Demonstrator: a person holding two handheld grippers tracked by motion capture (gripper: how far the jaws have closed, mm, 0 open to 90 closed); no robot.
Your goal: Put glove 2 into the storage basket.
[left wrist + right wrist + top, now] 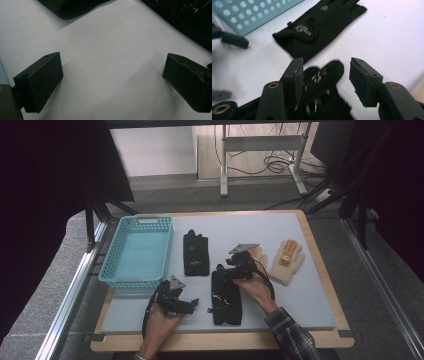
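Two black gloves lie on the grey mat (300, 300). The far black glove (195, 252) (322, 27) lies flat beside the basket. The near black glove (225, 297) (322, 85) has its fingers between the jaws of my right gripper (221, 271) (325, 62); the jaws stand open around them, the right pad clear of the cloth. My left gripper (197, 303) (112, 60) rests low on bare mat just left of the near glove, open with nothing between its pads. A beige glove (287, 260) lies to the right.
A light blue basket (137, 222) (249, 15) stands at the mat's back left with nothing in it. A second beige glove (258, 254) peeks from behind my right gripper. The table's wooden rim (330, 270) frames the mat. Metal rails run along both sides.
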